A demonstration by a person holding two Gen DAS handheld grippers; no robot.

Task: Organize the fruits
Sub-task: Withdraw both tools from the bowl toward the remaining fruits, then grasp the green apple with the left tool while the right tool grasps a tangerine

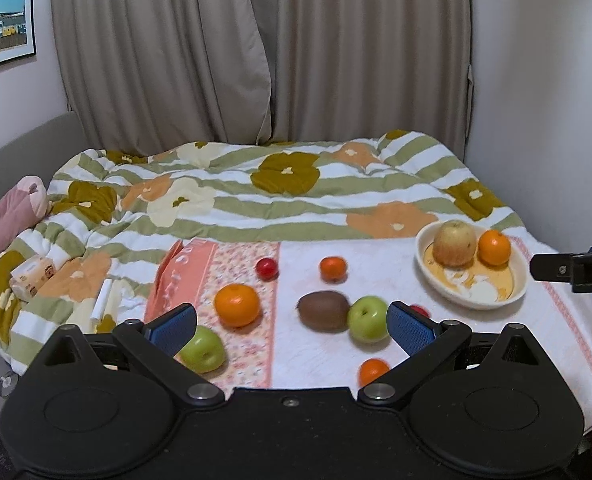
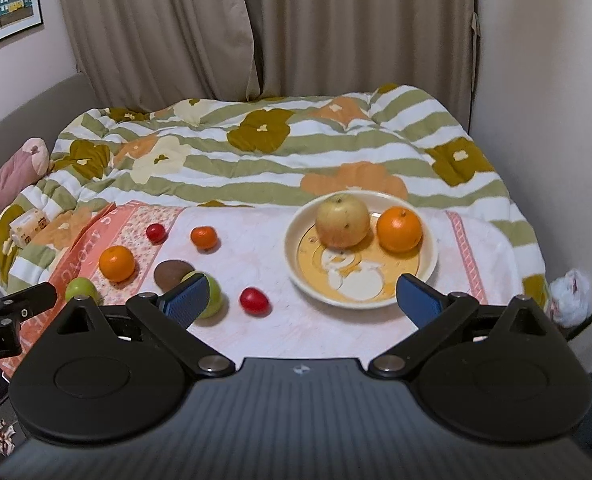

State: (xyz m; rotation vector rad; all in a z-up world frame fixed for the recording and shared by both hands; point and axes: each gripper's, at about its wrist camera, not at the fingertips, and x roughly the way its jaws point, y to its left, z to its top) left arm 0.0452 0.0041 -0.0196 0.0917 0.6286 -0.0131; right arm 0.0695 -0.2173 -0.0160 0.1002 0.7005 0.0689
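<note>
A cream plate [image 2: 424, 276] [image 1: 514, 292] on a pink-and-white cloth holds a yellow apple [image 2: 342, 221] [image 1: 454, 242] and an orange [image 2: 399, 229] [image 1: 494, 247]. Loose on the cloth lie a large orange [image 1: 237, 305] [image 2: 117, 263], a kiwi [image 1: 323, 310] [image 2: 172, 274], two green apples [image 1: 368, 318] [image 1: 203, 349], two small mandarins [image 1: 333, 268] [image 1: 372, 371] and red tomatoes [image 1: 267, 268] [image 2: 254, 300]. My left gripper [image 1: 292, 326] is open and empty, above the near fruit. My right gripper [image 2: 302, 298] is open and empty, in front of the plate.
The cloth lies on a bed with a striped flowered quilt [image 1: 280, 196]. A pink pillow [image 1: 8, 216] and a tissue pack [image 1: 32, 274] lie at the left. Curtains [image 1: 256, 52] and a wall [image 2: 548, 80] close the back and right. A white bag [image 2: 570, 296] sits at the right.
</note>
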